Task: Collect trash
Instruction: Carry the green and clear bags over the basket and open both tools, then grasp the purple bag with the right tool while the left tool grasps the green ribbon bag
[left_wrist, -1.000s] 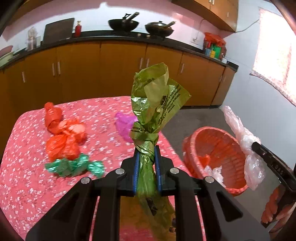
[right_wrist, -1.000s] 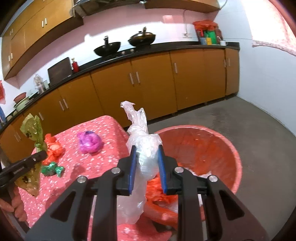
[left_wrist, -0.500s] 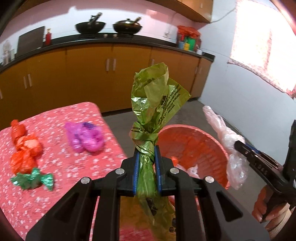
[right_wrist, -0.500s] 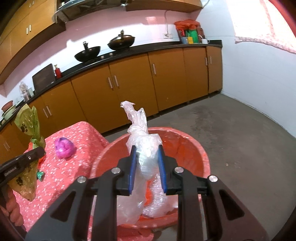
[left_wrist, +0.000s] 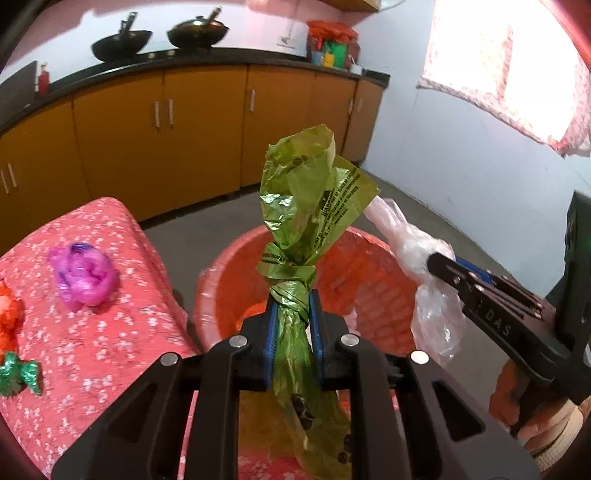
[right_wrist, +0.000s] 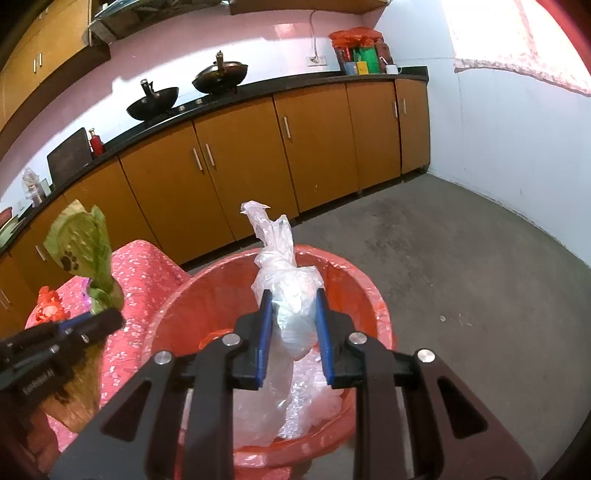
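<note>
My left gripper (left_wrist: 293, 299) is shut on a knotted green plastic bag (left_wrist: 310, 206) and holds it over the near rim of the red basket (left_wrist: 369, 295). My right gripper (right_wrist: 293, 299) is shut on a clear plastic bag (right_wrist: 288, 288), held above the basket (right_wrist: 354, 280), which holds clear and red plastic scraps. The right gripper and its bag (left_wrist: 413, 251) also show at the right of the left wrist view. The left gripper's green bag (right_wrist: 83, 243) shows at the left of the right wrist view.
A table with a pink flowered cloth (left_wrist: 103, 332) stands left of the basket. On it lie a purple bag (left_wrist: 83, 277), orange bags (left_wrist: 7, 314) and a green wrapper (left_wrist: 16, 373). Brown cabinets (right_wrist: 314, 147) run along the back wall. Grey floor (right_wrist: 480, 277) lies to the right.
Both grippers have moved right, from over the table toward the basket, each carrying its bag. The basket now sits directly below both bags.
</note>
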